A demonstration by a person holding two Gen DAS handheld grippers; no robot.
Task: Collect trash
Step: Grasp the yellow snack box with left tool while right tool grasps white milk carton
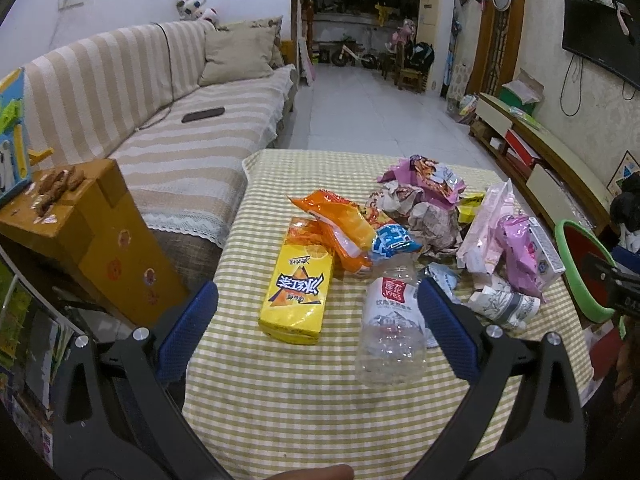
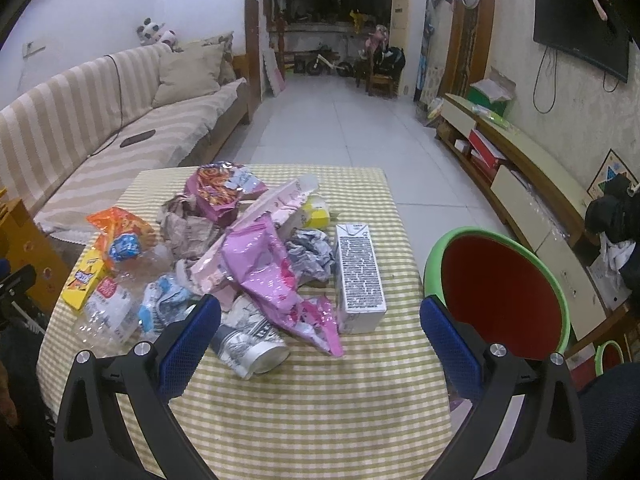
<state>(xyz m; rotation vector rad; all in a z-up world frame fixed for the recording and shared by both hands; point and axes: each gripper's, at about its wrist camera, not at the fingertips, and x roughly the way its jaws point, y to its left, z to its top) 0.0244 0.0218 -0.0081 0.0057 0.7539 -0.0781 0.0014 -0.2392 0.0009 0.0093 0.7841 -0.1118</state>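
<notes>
Trash pile (image 2: 248,264) is lying mid-worktop (image 1: 280,400), light, crinkly, crushable: you are holding left gripper (image 1: 318,312) and right gripper (image 2: 320,328) released, so pinch the clear bottle (image 1: 390,332) at its waist.

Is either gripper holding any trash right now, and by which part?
Neither. Left gripper and right gripper are both open above the table, gripping nothing.

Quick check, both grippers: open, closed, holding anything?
Left gripper: open, holding nothing, above the table.
Right gripper: open, holding nothing.
</notes>
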